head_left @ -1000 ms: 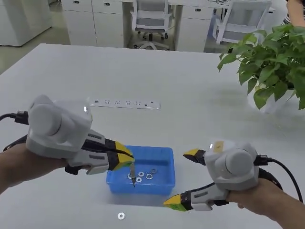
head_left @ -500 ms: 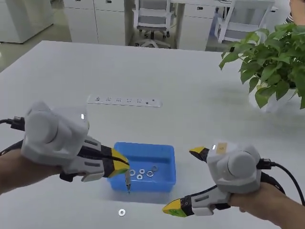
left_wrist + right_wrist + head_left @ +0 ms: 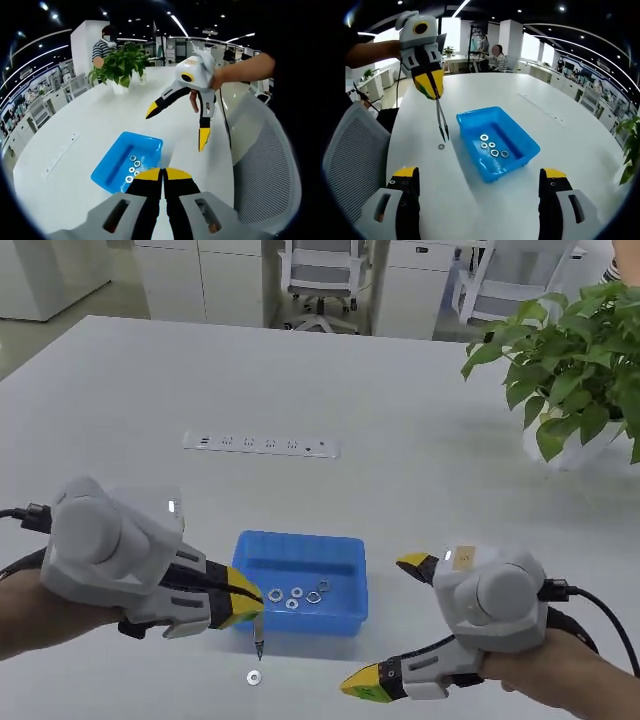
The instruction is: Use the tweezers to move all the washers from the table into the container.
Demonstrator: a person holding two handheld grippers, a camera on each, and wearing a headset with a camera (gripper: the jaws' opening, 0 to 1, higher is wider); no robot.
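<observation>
My left gripper point(image 3: 245, 598) is shut on thin metal tweezers point(image 3: 258, 635) that point down at the table in front of the blue container point(image 3: 300, 540). The tweezer tips hang just above one loose washer point(image 3: 254, 677) on the white table. Several washers point(image 3: 296, 595) lie inside the container. In the right gripper view the tweezers point(image 3: 441, 120) hang from the left gripper point(image 3: 430, 80) beside the container point(image 3: 530, 145), with the loose washer point(image 3: 441, 146) right below their tips. My right gripper point(image 3: 390, 622) stands open and empty to the right of the container.
A white power strip point(image 3: 262, 445) lies further back on the table. A potted plant point(image 3: 580, 360) stands at the far right. Office chairs point(image 3: 320, 270) and desks are behind the table. A mesh chair point(image 3: 350, 155) sits at the near edge.
The left gripper has drawn the tweezers out of the container and toward me, down to just above the loose washer. The right gripper has stayed open and has barely moved.
</observation>
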